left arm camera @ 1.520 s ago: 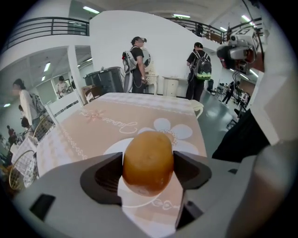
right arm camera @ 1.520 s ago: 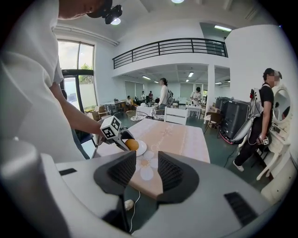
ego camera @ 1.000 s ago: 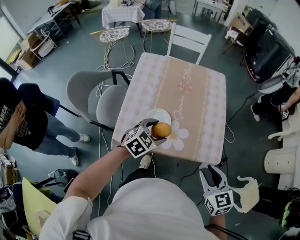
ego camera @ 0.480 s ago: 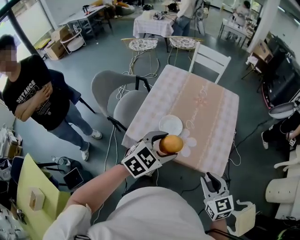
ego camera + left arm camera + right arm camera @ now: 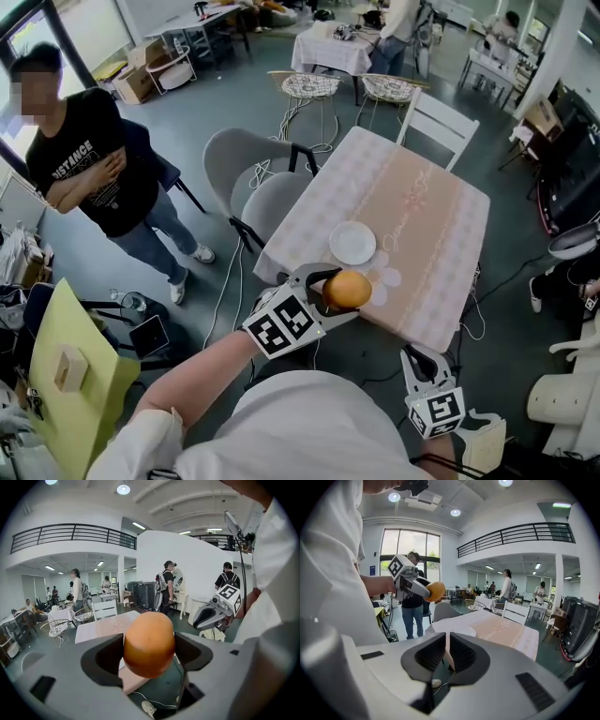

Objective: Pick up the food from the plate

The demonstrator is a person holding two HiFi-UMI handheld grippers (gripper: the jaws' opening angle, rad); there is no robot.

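The pick-up step looks all but done. The left gripper point(image 5: 328, 289) has its jaws clamped on the round orange food point(image 5: 149, 644), one pad on each side. It holds the food in the air above the near edge of the bench point(image 5: 427, 211), clear of the white plate point(image 5: 352, 243). The plate lies bare on the cloth near that edge.

The right gripper point(image 5: 446, 653) hangs low beside the person's body, well apart from the bench. Its jaws are closing, with only a narrow slit left and nothing between them.

In my judgement the next move calls for a steady clamp on the food. It is round and smooth and could roll out from between the pads if the grip slackens or the gripper tilts.
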